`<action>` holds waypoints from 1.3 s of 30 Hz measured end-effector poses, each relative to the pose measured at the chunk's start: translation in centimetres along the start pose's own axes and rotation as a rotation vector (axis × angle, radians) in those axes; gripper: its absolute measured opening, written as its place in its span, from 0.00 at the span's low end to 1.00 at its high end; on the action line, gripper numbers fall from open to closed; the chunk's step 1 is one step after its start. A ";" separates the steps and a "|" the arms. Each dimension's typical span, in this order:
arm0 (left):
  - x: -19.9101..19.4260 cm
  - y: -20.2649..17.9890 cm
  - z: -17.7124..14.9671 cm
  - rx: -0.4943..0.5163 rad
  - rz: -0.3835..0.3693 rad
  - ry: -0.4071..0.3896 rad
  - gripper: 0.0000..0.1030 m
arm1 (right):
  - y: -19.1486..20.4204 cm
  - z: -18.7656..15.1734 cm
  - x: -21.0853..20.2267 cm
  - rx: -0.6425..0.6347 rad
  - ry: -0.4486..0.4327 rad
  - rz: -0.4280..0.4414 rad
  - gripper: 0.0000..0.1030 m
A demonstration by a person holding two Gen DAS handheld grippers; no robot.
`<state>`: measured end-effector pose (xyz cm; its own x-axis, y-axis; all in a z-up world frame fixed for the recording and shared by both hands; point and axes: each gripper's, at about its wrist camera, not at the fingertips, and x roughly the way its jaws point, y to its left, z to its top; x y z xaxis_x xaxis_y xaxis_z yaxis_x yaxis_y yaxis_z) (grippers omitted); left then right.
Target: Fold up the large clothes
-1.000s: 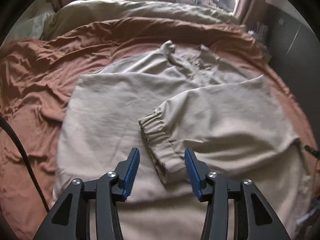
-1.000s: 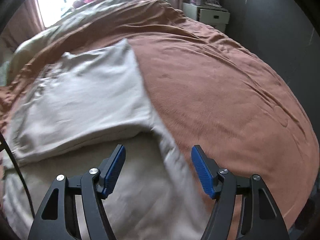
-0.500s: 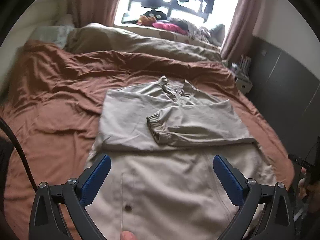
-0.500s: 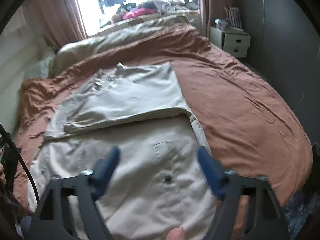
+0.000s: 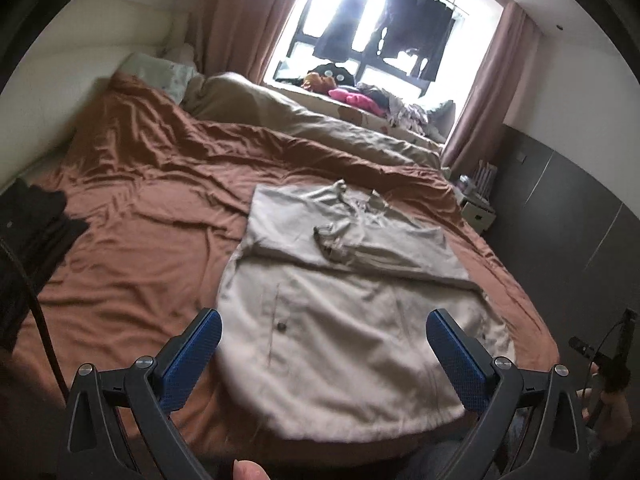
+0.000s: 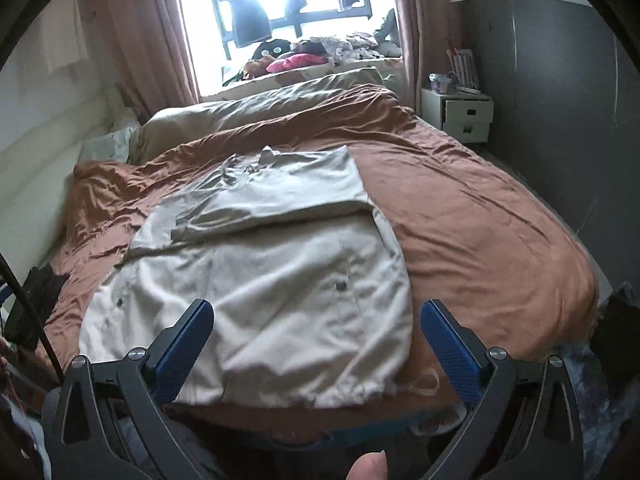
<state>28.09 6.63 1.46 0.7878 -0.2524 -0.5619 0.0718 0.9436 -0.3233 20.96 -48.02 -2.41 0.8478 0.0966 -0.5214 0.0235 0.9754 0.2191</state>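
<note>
Beige jacket (image 5: pixel 344 320) lies at centre frame on the brown bed (image 5: pixel 140 208), sleeves folded across; left gripper (image 5: pixel 322 350) and right gripper (image 6: pixel 316 340) fingers wide, having just opened, nothing held.

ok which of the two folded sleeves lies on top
The sleeve with the gathered cuff showing, folded across the jacket's chest. The other sleeve lies flat beneath it, its cuff hidden.
</note>
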 end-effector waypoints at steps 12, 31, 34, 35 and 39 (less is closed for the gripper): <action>-5.9 0.3 -7.2 0.050 0.073 -0.019 1.00 | -1.4 -5.3 -4.8 0.011 -0.029 -0.041 1.00; -4.3 6.0 -12.1 -0.046 0.107 0.096 1.00 | -7.3 -9.0 -2.9 0.075 0.011 -0.080 1.00; -2.7 6.8 -12.5 -0.041 0.121 0.095 1.00 | -8.0 -9.2 -1.1 0.086 0.036 -0.053 1.00; -2.1 7.1 -12.7 -0.046 0.133 0.100 1.00 | -8.1 -9.3 -0.4 0.097 0.044 -0.037 1.00; 0.5 8.5 -12.7 -0.103 0.074 0.131 0.99 | -8.9 -9.1 1.7 0.121 0.078 0.006 0.80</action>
<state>21.36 11.82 -11.25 0.7016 -0.2152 -0.6793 -0.0519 0.9353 -0.3500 17.41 -54.71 -12.72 0.8046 0.1224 -0.5811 0.0861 0.9442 0.3180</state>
